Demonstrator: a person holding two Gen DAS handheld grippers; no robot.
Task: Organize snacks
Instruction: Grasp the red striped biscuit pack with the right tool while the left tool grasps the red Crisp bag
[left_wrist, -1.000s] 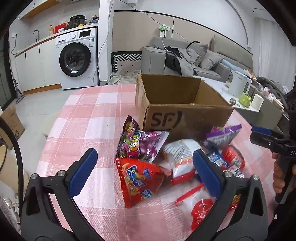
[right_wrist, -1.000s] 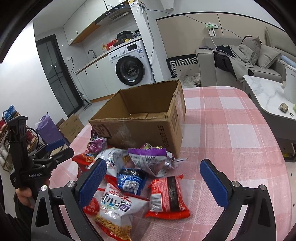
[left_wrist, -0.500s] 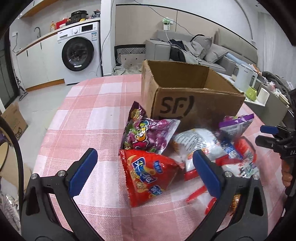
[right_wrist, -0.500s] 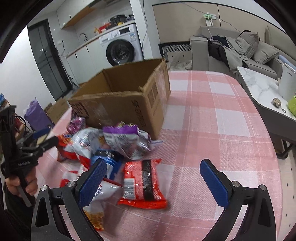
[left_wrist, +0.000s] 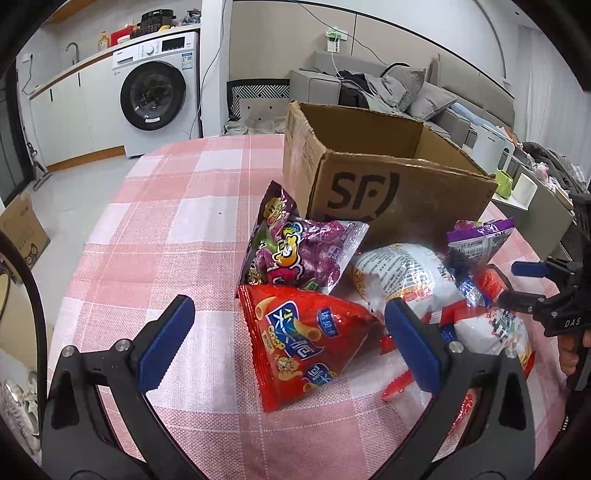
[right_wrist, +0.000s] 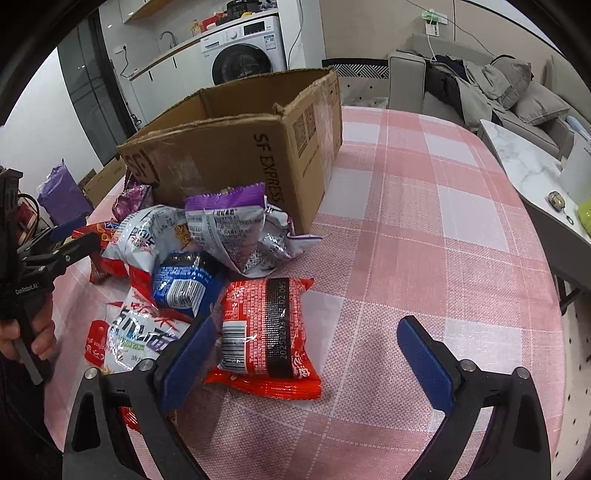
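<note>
An open SF cardboard box (left_wrist: 388, 184) stands on the pink checked tablecloth (left_wrist: 177, 229); it also shows in the right wrist view (right_wrist: 240, 155). Several snack bags lie in a pile before it. My left gripper (left_wrist: 288, 343) is open, its jaws either side of a red triangular chip bag (left_wrist: 303, 343), with a purple candy bag (left_wrist: 299, 251) behind. My right gripper (right_wrist: 306, 358) is open over a flat red packet (right_wrist: 266, 325), beside a blue packet (right_wrist: 184, 284), a purple-topped silver bag (right_wrist: 232, 229) and a white bag (right_wrist: 144, 332).
The table's right edge drops off near a marble side table (right_wrist: 528, 173). A washing machine (left_wrist: 159, 92) and a grey sofa (left_wrist: 399, 96) stand behind. The other gripper appears at each view's side (left_wrist: 546, 299) (right_wrist: 33, 266).
Both grippers have moved lower and closer to the snack pile. The left one now straddles the red chip bag; the right one has come over the flat red packet. Both stay open.
</note>
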